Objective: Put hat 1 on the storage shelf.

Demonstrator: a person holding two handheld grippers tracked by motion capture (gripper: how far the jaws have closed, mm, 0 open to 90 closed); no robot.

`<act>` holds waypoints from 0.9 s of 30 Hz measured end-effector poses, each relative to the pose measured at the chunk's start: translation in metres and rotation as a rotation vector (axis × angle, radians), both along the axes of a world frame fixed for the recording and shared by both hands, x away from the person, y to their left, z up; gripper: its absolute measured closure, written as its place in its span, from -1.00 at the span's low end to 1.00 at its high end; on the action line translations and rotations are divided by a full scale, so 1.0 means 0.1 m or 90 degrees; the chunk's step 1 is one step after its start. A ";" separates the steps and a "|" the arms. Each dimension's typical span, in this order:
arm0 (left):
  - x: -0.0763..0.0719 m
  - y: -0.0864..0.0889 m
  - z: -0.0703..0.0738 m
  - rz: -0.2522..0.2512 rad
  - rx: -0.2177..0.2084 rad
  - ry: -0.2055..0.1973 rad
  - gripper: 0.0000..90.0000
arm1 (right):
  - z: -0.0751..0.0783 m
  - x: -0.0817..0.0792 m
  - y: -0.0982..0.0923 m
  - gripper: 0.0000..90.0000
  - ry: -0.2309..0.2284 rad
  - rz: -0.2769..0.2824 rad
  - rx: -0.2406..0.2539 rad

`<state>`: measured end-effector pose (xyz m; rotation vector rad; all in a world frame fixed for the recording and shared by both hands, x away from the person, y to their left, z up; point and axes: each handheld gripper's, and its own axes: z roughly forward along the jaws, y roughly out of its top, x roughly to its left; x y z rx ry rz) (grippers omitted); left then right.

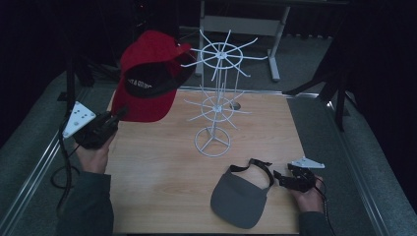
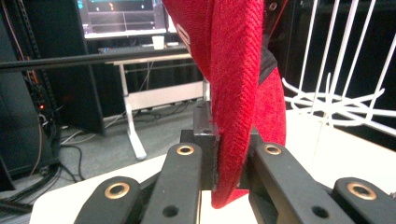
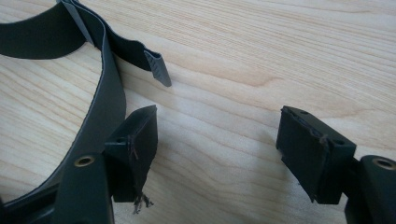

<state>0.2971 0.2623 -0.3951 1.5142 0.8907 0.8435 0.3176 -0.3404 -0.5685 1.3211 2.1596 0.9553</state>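
Hiding the left tool's (image 2: 219, 186) pinch point: red cap's (image 2: 233, 93) brim.

Light wooden table (image 1: 162, 177) carries a white wire rack (image 1: 212, 142) and a grey visor (image 1: 241, 196)

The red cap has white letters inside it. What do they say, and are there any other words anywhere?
Red cap, held up by the left tongs: a white line of print on its black inner band, too blurred to read.
Screen in the left gripper view: bright marks, too small to read.
Grey visor, white wire rack: no words.
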 end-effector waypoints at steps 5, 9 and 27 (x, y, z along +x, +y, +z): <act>0.03 0.01 -0.06 -0.001 0.006 0.016 0.89 | 0.00 0.00 0.00 -0.35 0.000 0.000 0.000; 0.04 0.02 -0.11 -0.003 0.009 0.029 0.88 | 0.00 0.00 0.00 -0.35 0.000 -0.001 0.001; 0.05 0.05 -0.12 -0.020 0.008 0.054 0.35 | 0.00 0.00 0.00 -0.35 -0.002 0.001 -0.001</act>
